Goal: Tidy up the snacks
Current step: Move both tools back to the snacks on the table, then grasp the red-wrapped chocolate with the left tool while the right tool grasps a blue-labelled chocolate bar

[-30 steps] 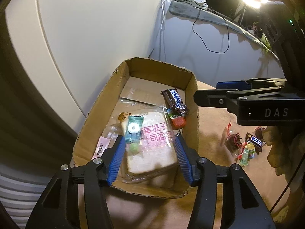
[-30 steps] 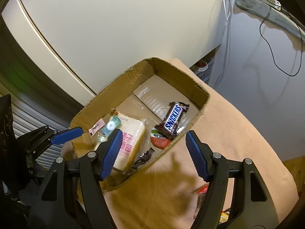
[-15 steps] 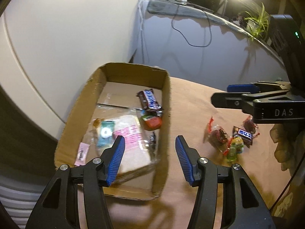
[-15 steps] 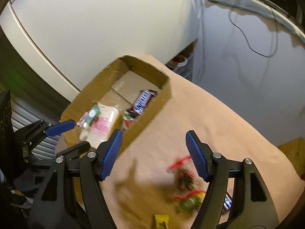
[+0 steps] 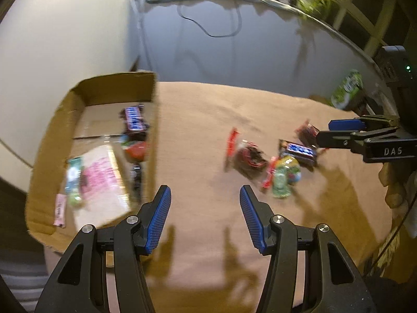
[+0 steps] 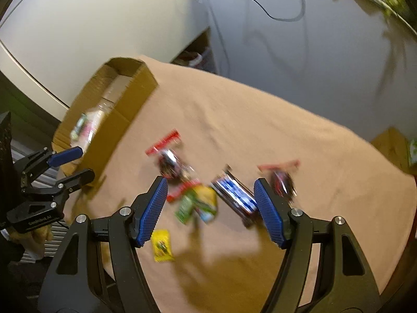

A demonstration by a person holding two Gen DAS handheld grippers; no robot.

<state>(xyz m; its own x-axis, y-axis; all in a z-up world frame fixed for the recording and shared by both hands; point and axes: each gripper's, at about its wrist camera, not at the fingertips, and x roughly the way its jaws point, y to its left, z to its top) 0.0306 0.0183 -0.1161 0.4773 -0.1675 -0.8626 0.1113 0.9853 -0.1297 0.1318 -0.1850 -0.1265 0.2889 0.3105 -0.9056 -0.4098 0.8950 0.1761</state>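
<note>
Fingers (image 5: 159,216) of the left gripper (image 5: 204,216) stood apart with nothing between them, above the brown cloth-covered counter (image 5: 198,120), just right of the cardboard box (image 5: 153,130); the right gripper (image 6: 209,212) likewise had its fingers (image 6: 153,208) spread wide and empty, over the loose snacks. In the left view the box sat at the left of the counter, holding a wrapped bread slice (image 5: 101,180) with pink print at its near end, a small pink packet (image 5: 60,208) at the near left, a red jelly cup (image 5: 135,150) and a blue-labelled chocolate bar (image 5: 134,121) along its right wall. Right of the box, well apart from it, lay the loose snacks; in the right view a red-topped bag (image 6: 168,160) lay to the far left of the group, a green and yellow packet (image 6: 198,203) and a second chocolate bar (image 6: 235,195) lay between the blue pads, another red-topped bag (image 6: 281,178) sat at the right, and a small yellow sachet (image 6: 162,245) lay nearest. Both views were blurred, so print could not be read.
</note>
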